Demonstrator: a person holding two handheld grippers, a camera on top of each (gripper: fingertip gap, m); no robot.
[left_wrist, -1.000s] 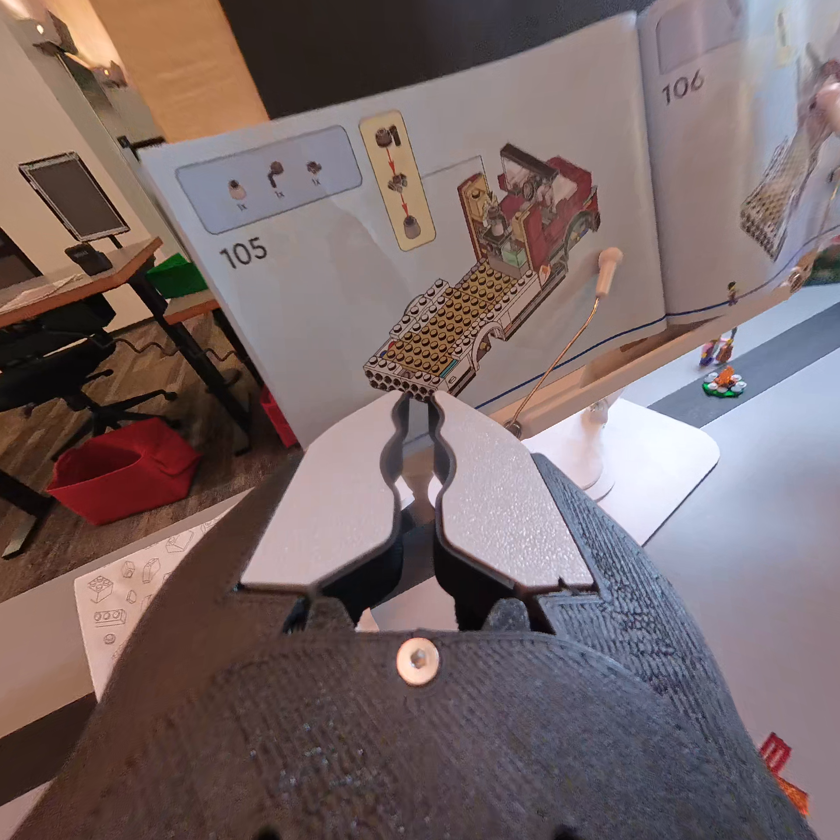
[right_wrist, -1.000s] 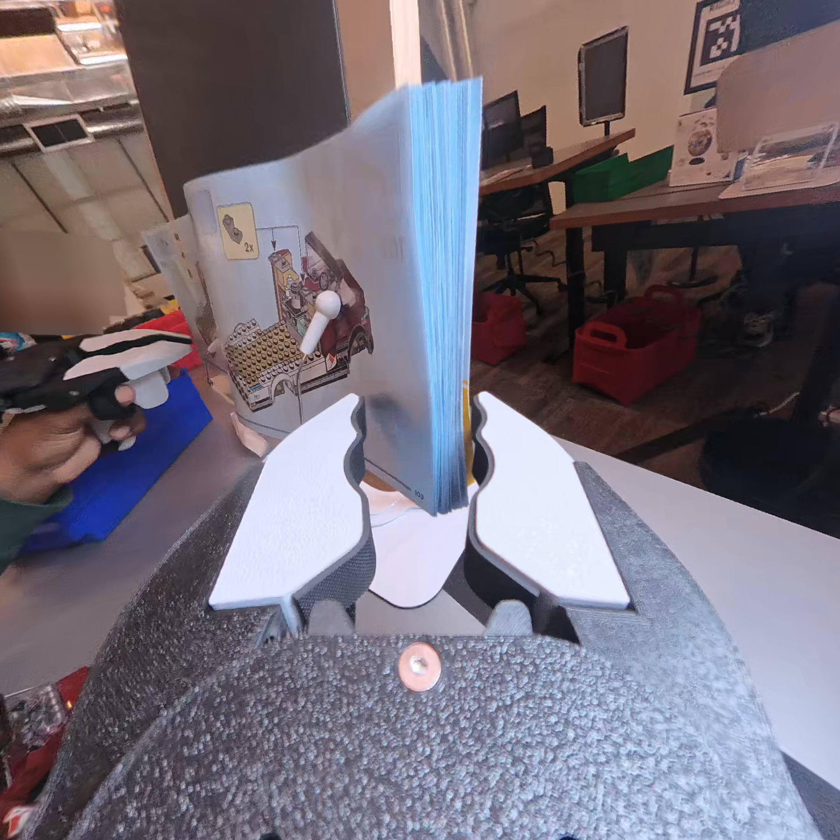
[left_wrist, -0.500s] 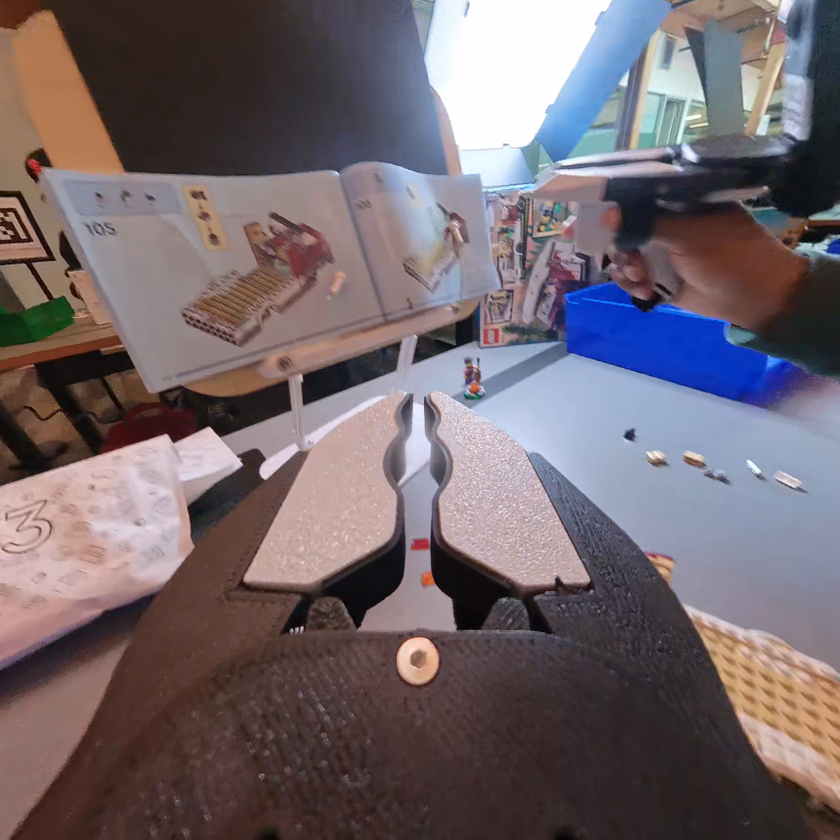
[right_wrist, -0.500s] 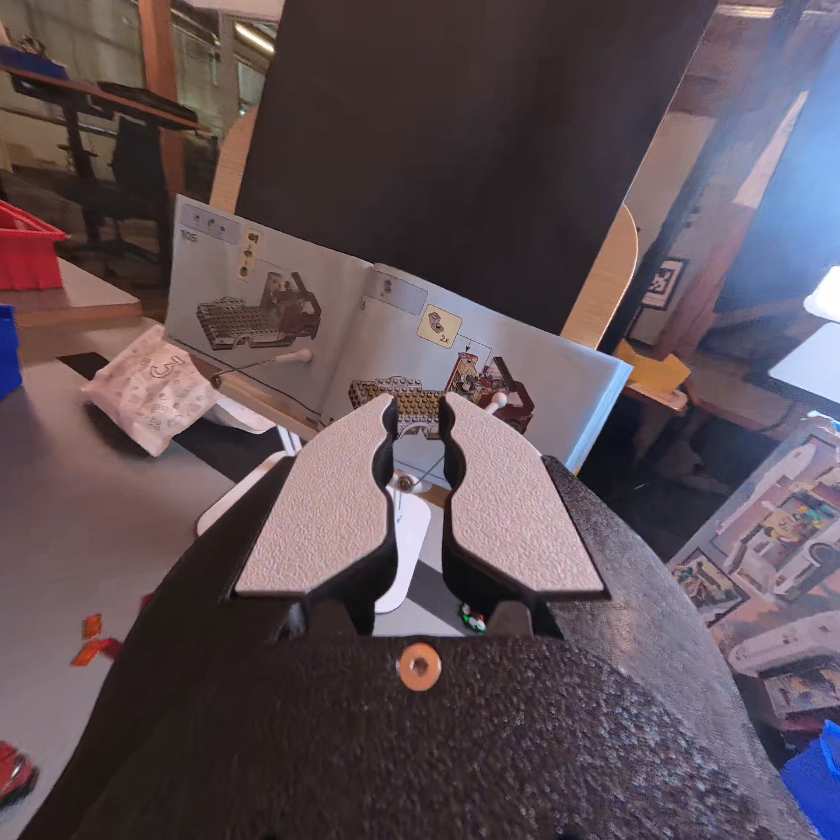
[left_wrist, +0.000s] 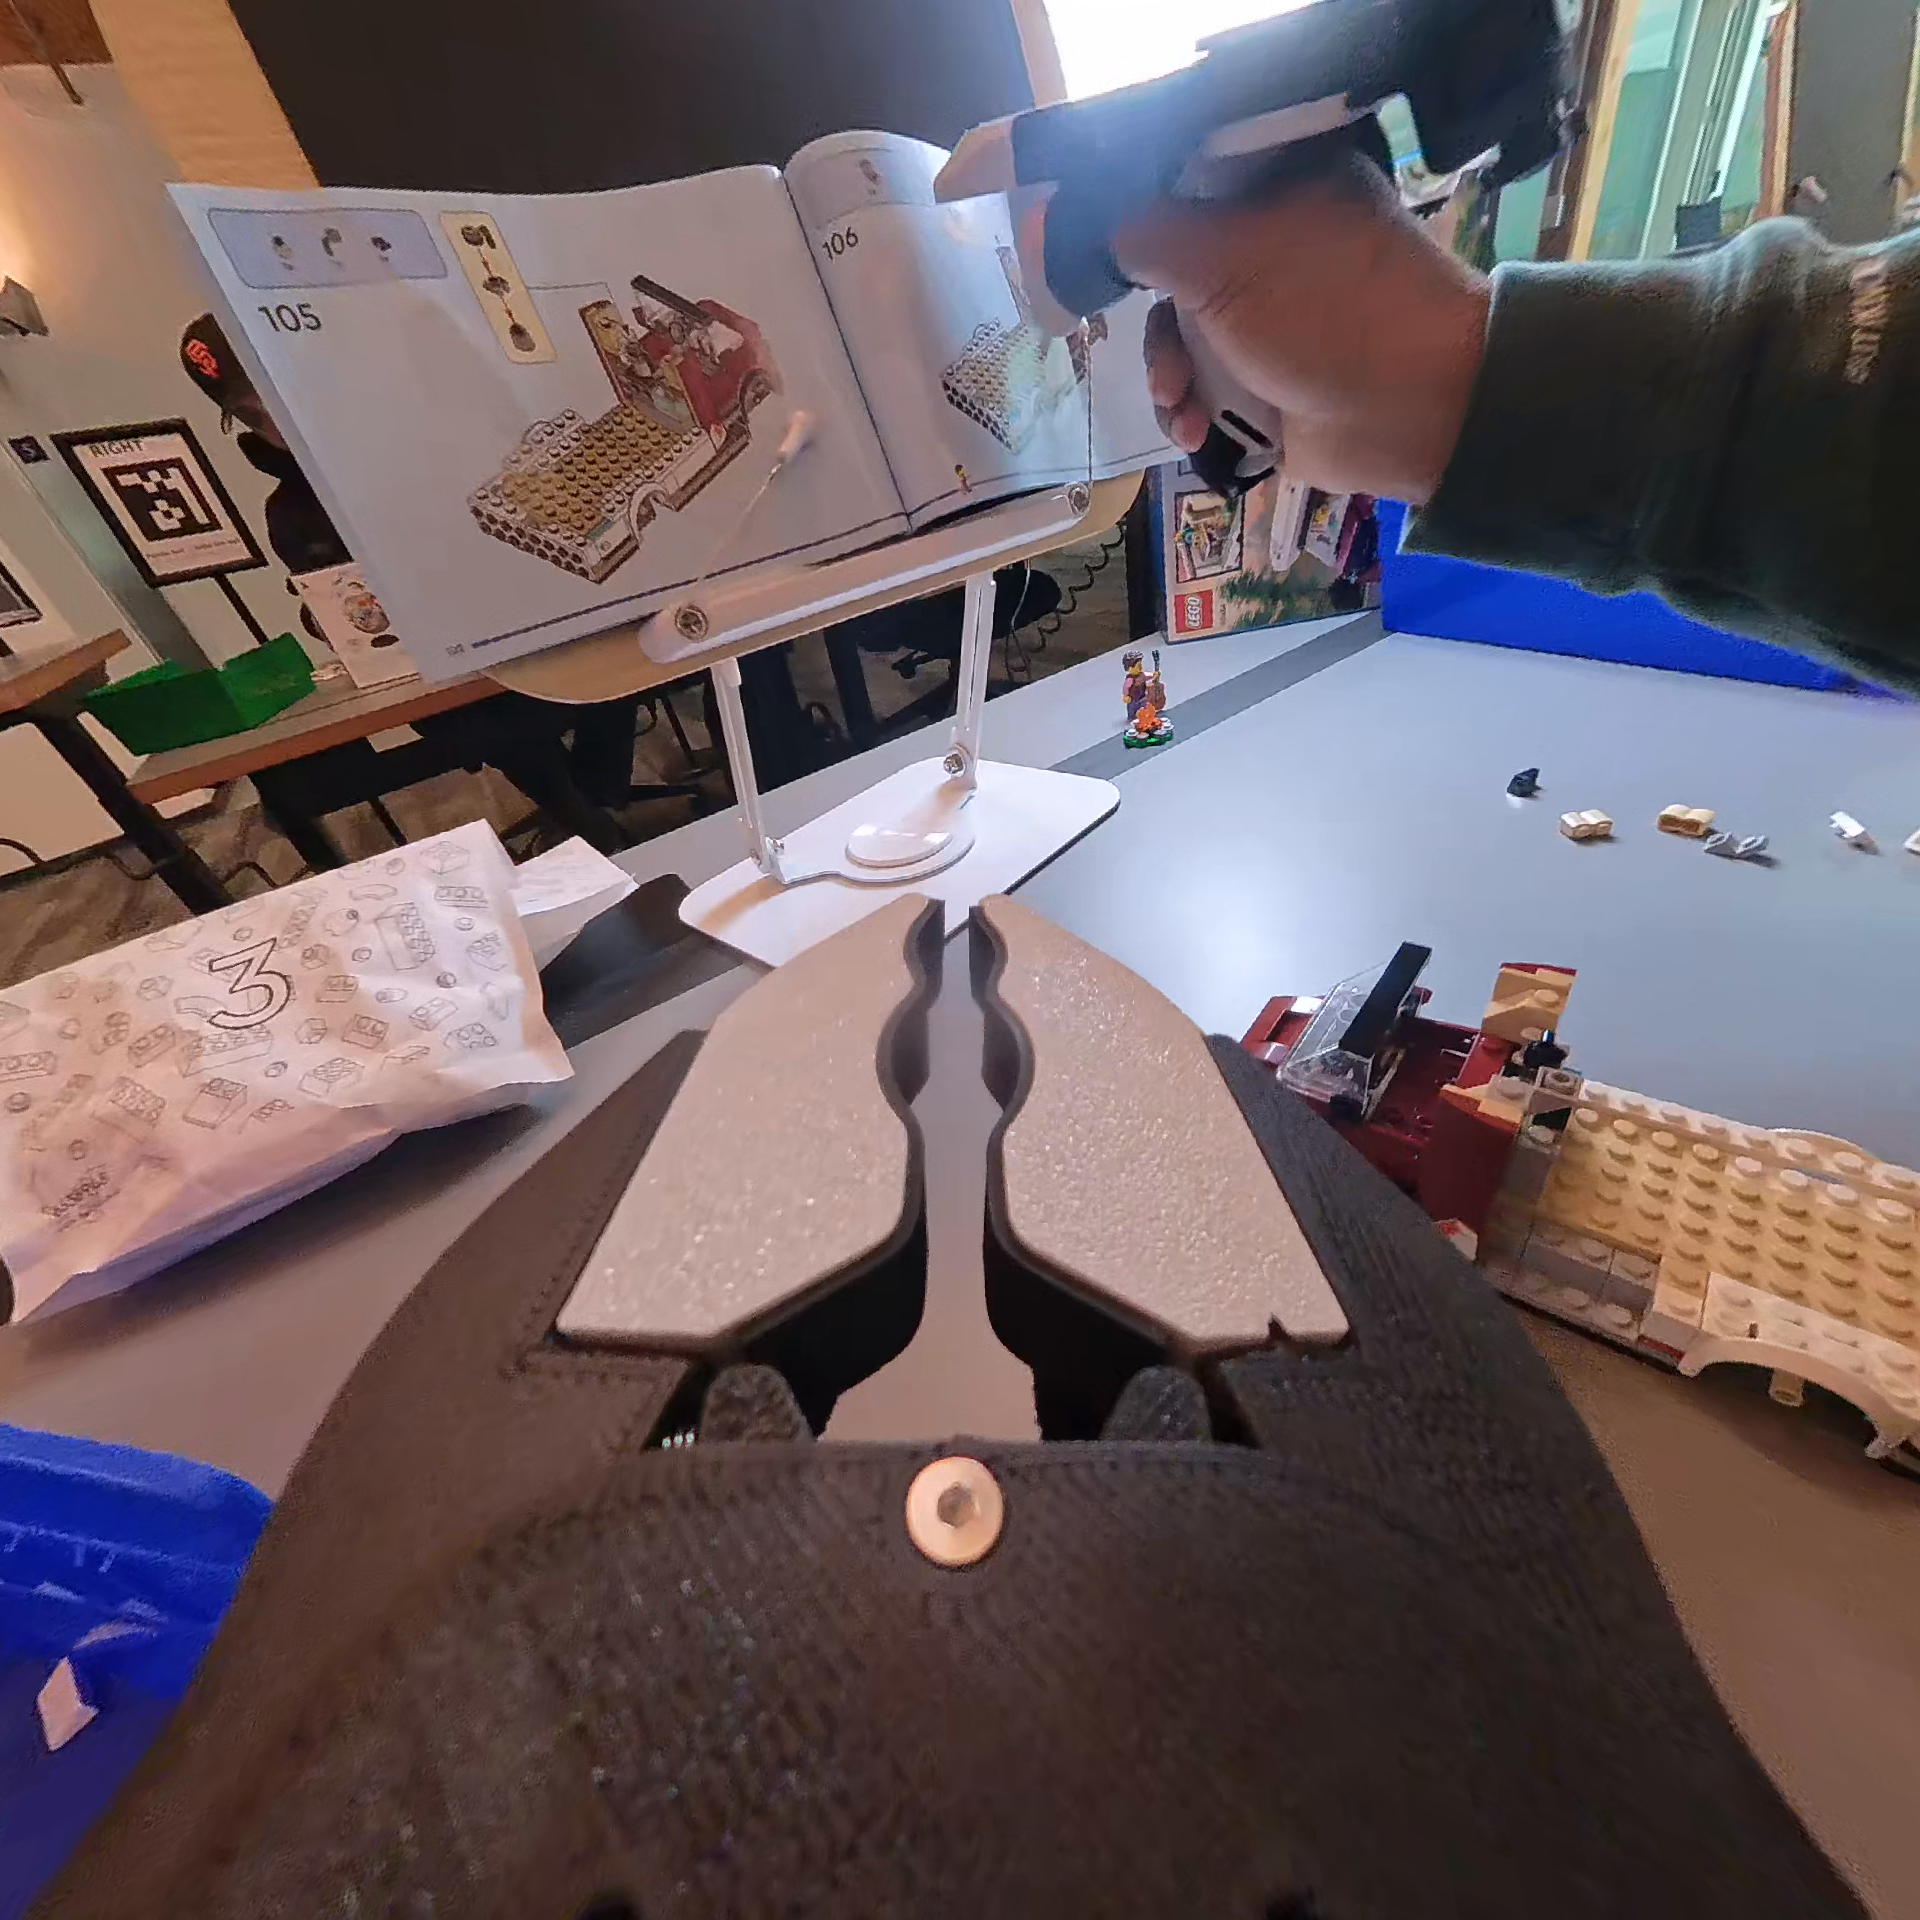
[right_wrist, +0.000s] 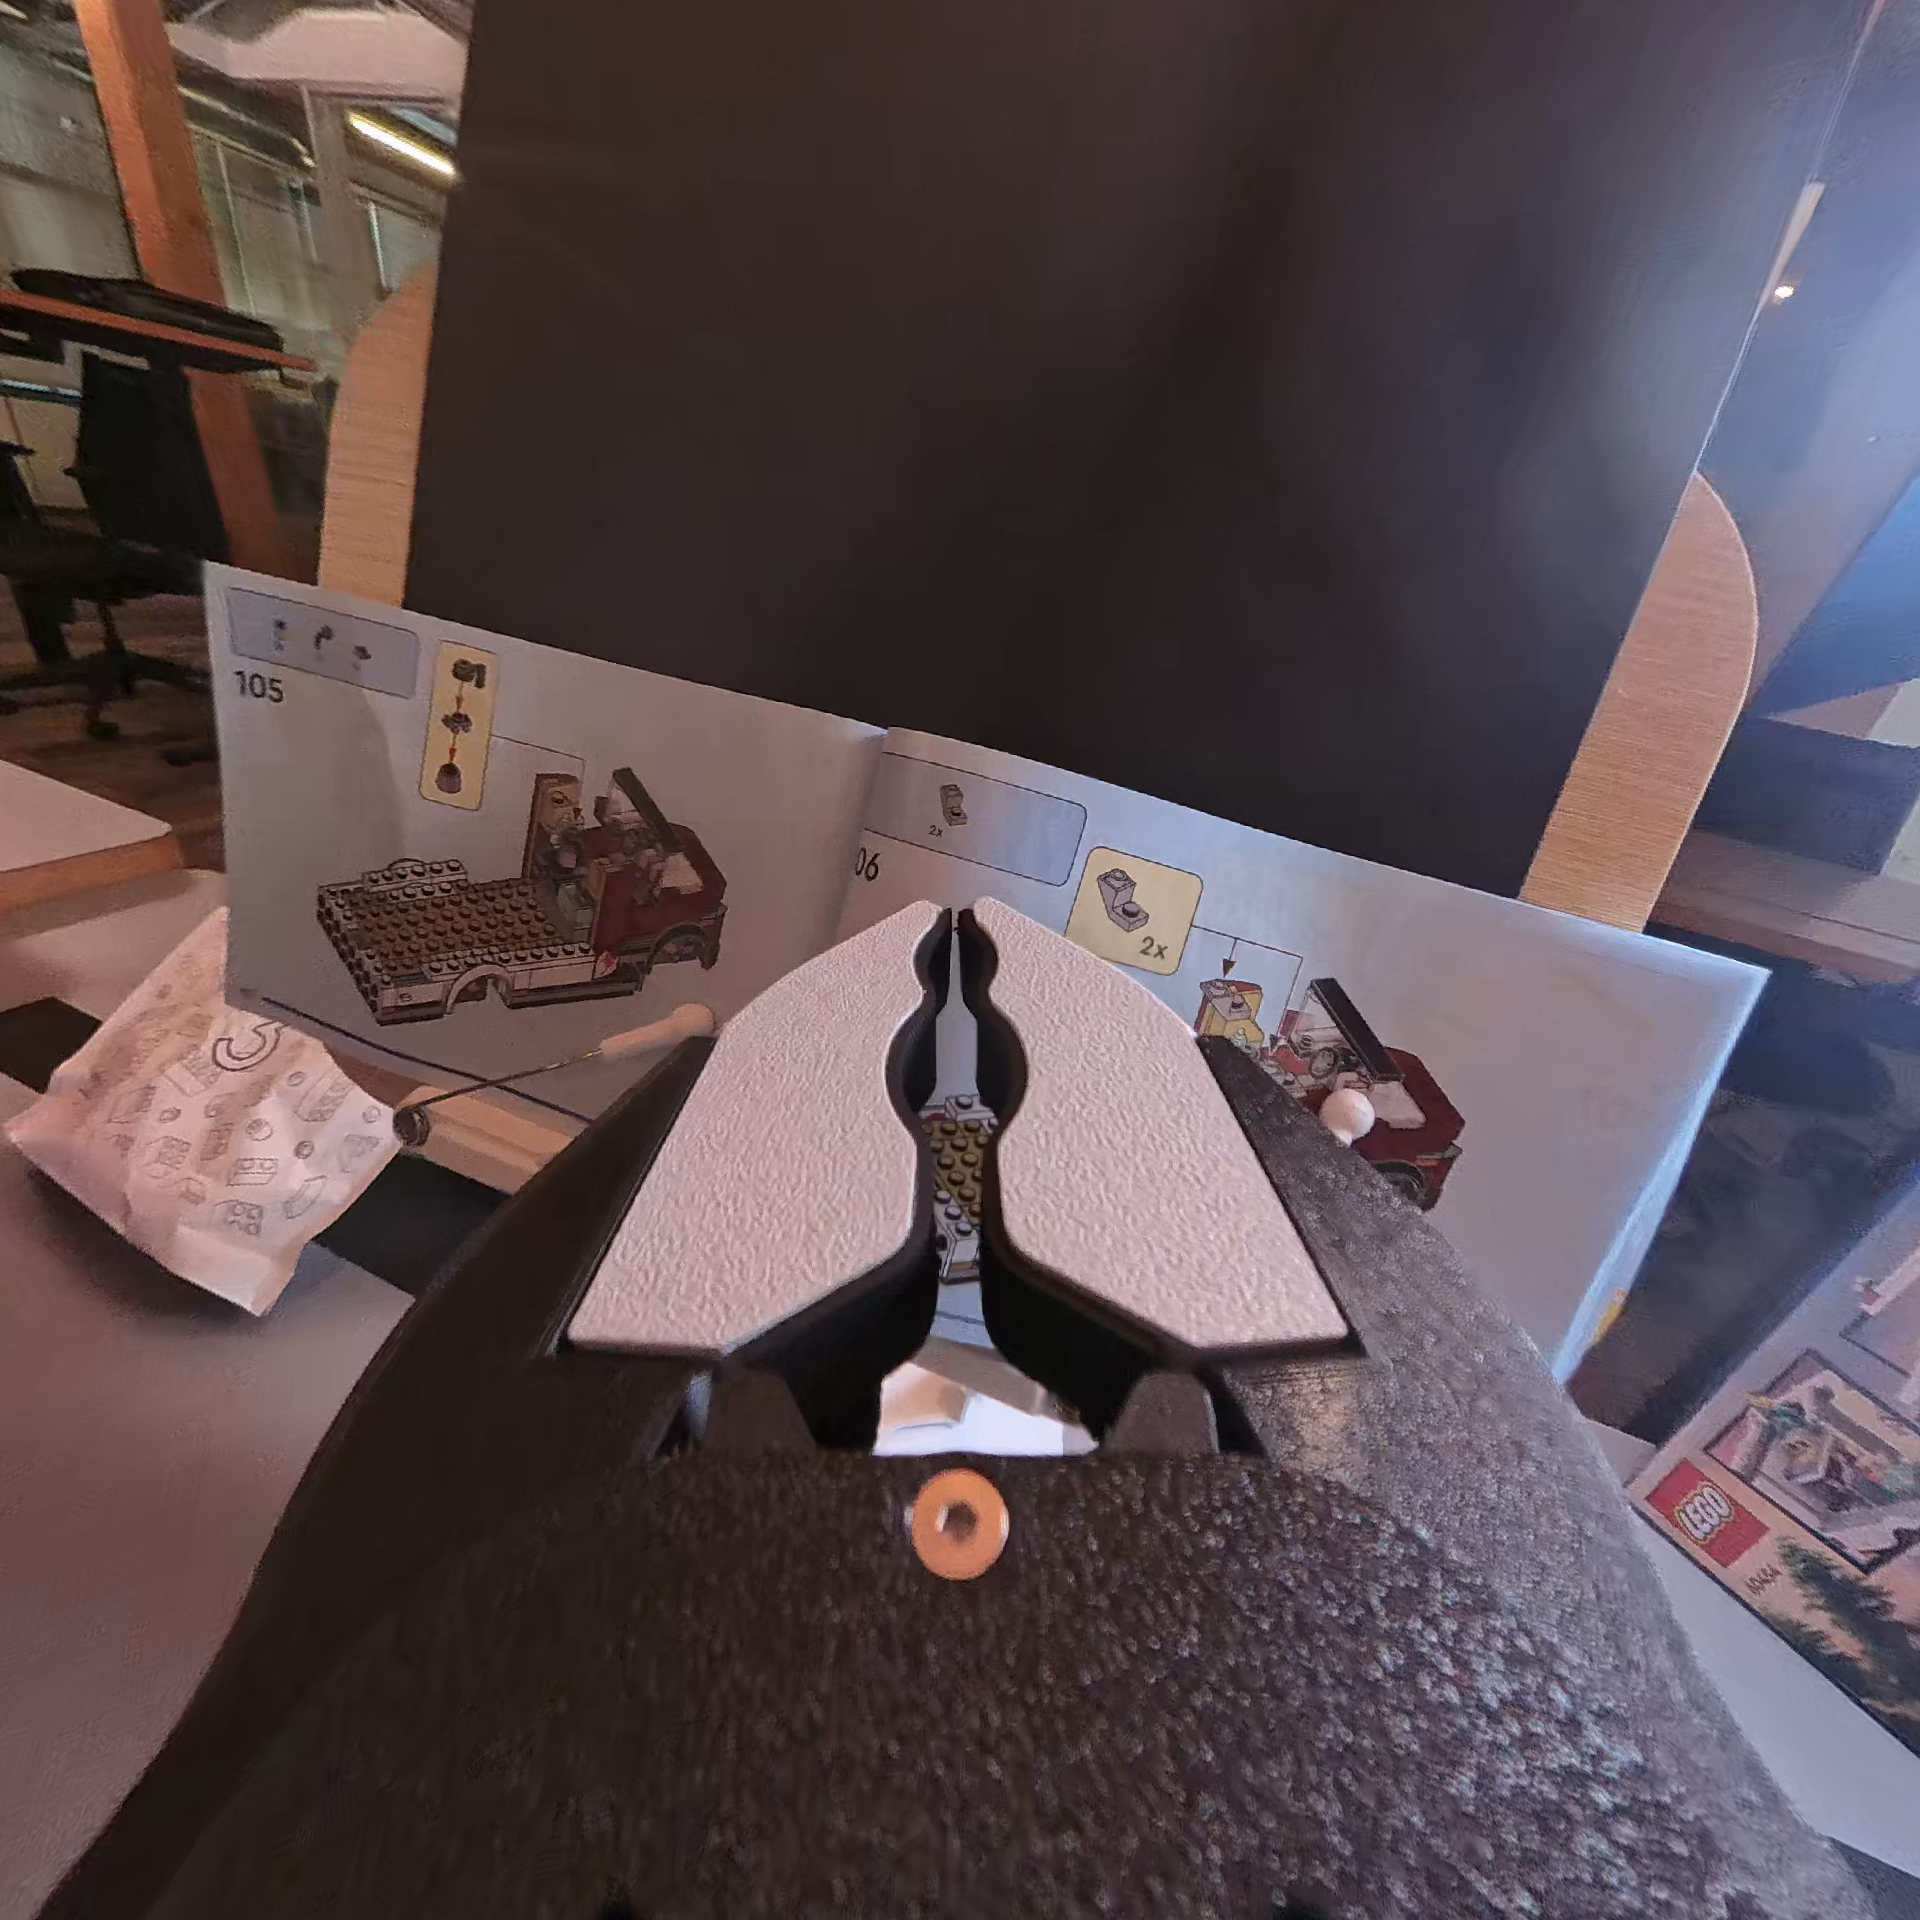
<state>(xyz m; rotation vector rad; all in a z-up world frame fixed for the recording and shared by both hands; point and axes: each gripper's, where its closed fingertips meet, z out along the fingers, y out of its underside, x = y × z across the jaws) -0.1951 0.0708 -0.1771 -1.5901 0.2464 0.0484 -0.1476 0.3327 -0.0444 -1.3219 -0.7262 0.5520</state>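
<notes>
An open instruction booklet (left_wrist: 623, 416) rests on a white stand (left_wrist: 904, 831) at the back of the grey table. My left gripper (left_wrist: 956, 914) hovers above the table in front of the stand's base. Its tips are nearly together, with only a thin slit and nothing between them. My right gripper (right_wrist: 956, 914) faces the booklet (right_wrist: 623, 831) at its right page, shut tip to tip with nothing in it. It also shows in the left wrist view (left_wrist: 961, 166), in a person's hand (left_wrist: 1320, 343) in front of that page. A part-built dark red and tan brick truck (left_wrist: 1558, 1174) lies to the right of my left gripper.
A white paper bag (left_wrist: 239, 1070) lies left of the stand. Several small loose pieces (left_wrist: 1683, 826) and a minifigure (left_wrist: 1143, 696) sit on the table farther back. A blue bin (left_wrist: 1558, 613) and a picture box (left_wrist: 1257, 561) stand behind. Another blue bin (left_wrist: 94, 1558) is at lower left. Left tips to right tips: about 30 centimeters.
A second ago my right gripper's open fingers stood either side of the booklet's page edge. It has drawn back and shut on nothing. My left gripper pulled back from the booklet.
</notes>
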